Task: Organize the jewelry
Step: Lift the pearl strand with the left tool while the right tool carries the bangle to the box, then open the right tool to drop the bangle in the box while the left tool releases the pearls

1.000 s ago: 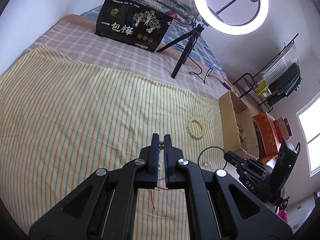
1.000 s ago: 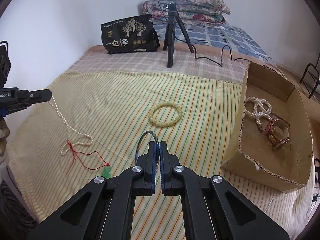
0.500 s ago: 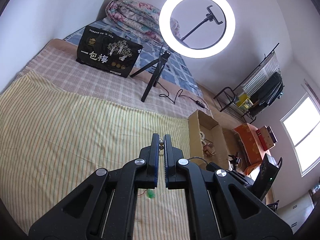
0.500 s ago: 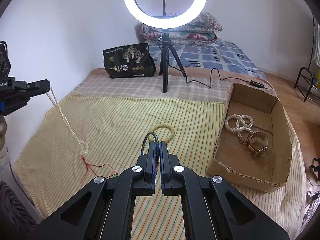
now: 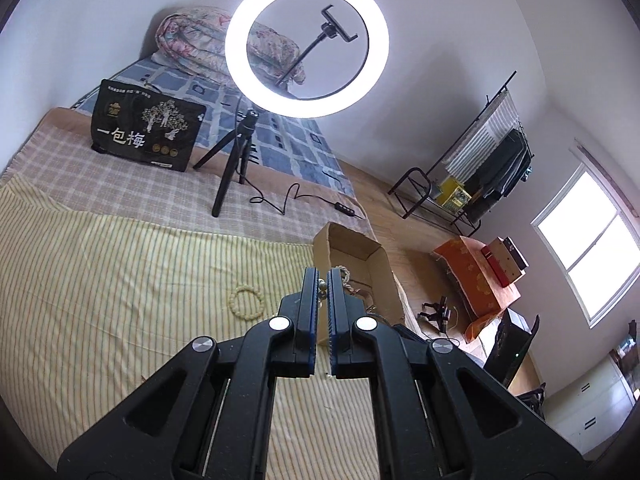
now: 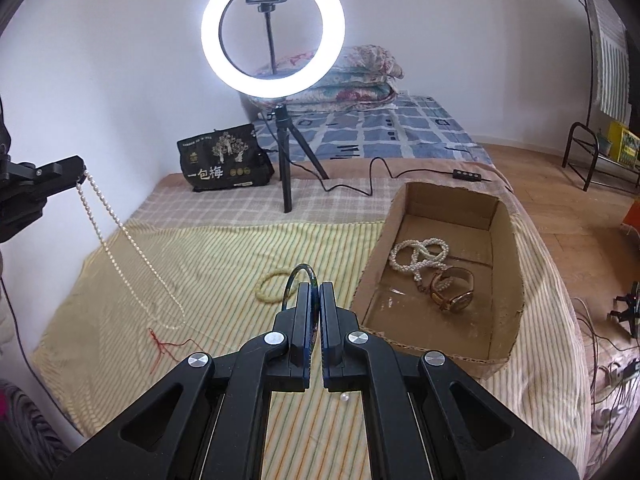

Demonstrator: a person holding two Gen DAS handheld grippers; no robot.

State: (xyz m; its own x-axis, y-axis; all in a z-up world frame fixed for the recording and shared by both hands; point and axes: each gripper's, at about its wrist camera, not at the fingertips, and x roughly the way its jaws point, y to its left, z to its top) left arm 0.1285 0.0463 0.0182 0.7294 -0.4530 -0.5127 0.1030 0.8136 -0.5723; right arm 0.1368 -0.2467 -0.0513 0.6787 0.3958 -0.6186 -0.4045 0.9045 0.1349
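— Where the right claw (image 6: pixel 315 294) is pressed together, what is clamped?

— A dark bangle (image 6: pixel 301 280) is pinched between its fingers, its loop standing above the tips. Just beyond, a pale bead bracelet (image 6: pixel 272 286) is laid on the striped bedspread (image 6: pixel 208 264).

— And the left claw (image 5: pixel 322 280)?

— It is closed on a pearl necklace (image 6: pixel 120 232), which is hung from its tips down to the bedspread, with a red cord (image 6: pixel 164 344) trailing at the low end.

— Farther off?

— To the right, a cardboard box (image 6: pixel 508 280) is seen, pearls (image 6: pixel 420 256) and a watch (image 6: pixel 456 292) lying inside.
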